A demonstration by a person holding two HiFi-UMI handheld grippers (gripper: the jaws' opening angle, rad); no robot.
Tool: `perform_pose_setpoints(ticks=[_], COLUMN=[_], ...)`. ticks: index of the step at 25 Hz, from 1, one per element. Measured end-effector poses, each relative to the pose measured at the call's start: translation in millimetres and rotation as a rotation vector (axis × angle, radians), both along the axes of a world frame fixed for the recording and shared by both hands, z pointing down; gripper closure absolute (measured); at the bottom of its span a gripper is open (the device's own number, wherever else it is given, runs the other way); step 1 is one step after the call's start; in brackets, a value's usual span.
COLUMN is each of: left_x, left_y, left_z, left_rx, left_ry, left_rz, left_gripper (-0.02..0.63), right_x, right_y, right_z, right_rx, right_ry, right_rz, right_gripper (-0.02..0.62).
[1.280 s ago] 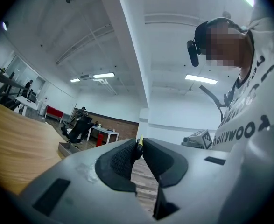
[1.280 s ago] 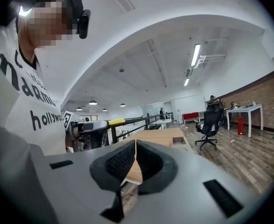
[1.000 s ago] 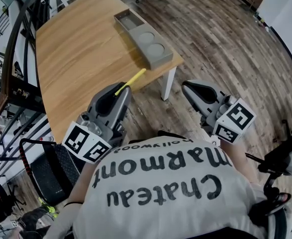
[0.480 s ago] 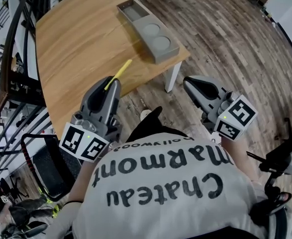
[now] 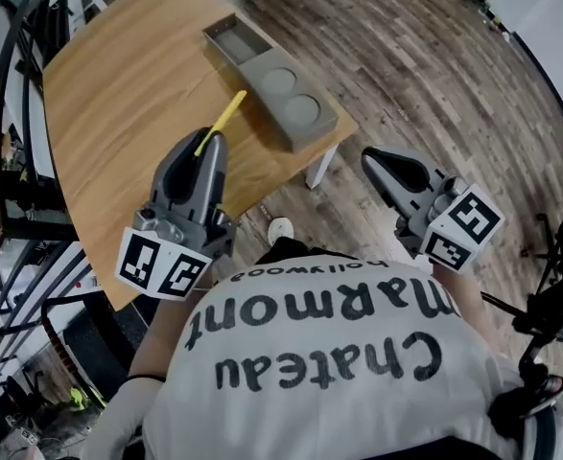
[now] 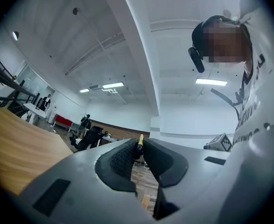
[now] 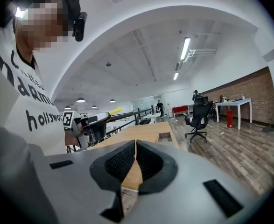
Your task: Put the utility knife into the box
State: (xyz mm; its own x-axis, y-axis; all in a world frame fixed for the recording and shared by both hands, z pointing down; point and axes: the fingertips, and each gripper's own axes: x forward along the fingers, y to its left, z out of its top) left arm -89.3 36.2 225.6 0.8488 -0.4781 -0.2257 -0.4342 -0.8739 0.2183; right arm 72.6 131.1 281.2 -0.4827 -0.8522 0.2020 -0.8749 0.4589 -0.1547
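1. Our right gripper (image 5: 379,158) hangs beyond the bench (image 5: 118,84), over the floor (image 5: 406,65), jaws pressed together on nothing.
2. Our left gripper (image 5: 211,142) clamps the utility knife (image 5: 222,121). Only its yellow end shows; the rest is hidden between the jaws.
3. Farther off, the box (image 5: 315,134) lies along the bench's right edge, near the corner, with open wood to its left.

Rocking a white tee (image 5: 319,372) with big black lettering, "Chateau Marmont" plus a tiny "hollywood". Black camera gear (image 7: 79,24) strapped up on the head. Left gripper (image 5: 213,139) and right gripper (image 5: 370,155), both the same deal: smooth grey plastic shells tapering to a point, black ribbed pads (image 7: 121,161) inside, little dark rectangular slots on top. Capped at the back with white cubes (image 5: 463,226) covered in chunky black square markers.
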Motion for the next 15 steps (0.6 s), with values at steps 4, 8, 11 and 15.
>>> perform_pose_setpoints(ticks=[4, 8, 11, 15], left_x=[7, 8, 10, 10], left_y=[-32, -54, -67, -91], left_z=[7, 20, 24, 22], left_rx=[-0.05, -0.12, -0.144, -0.134], left_ry=[-0.007, -0.048, -0.056, -0.065], left_rz=[0.02, 0.051, 0.064, 0.072], left_gripper=[0.557, 0.557, 0.557, 0.557], right_x=[0, -6, -6, -6], right_y=[-29, -52, -70, -100], right_z=[0, 2, 2, 5], right_rx=[-0.01, -0.031, -0.046, -0.079], right_ry=[0.01, 0.025, 0.02, 0.013], right_rz=[-0.012, -0.031, -0.028, -0.007], right_gripper=[0.584, 0.584, 0.584, 0.584])
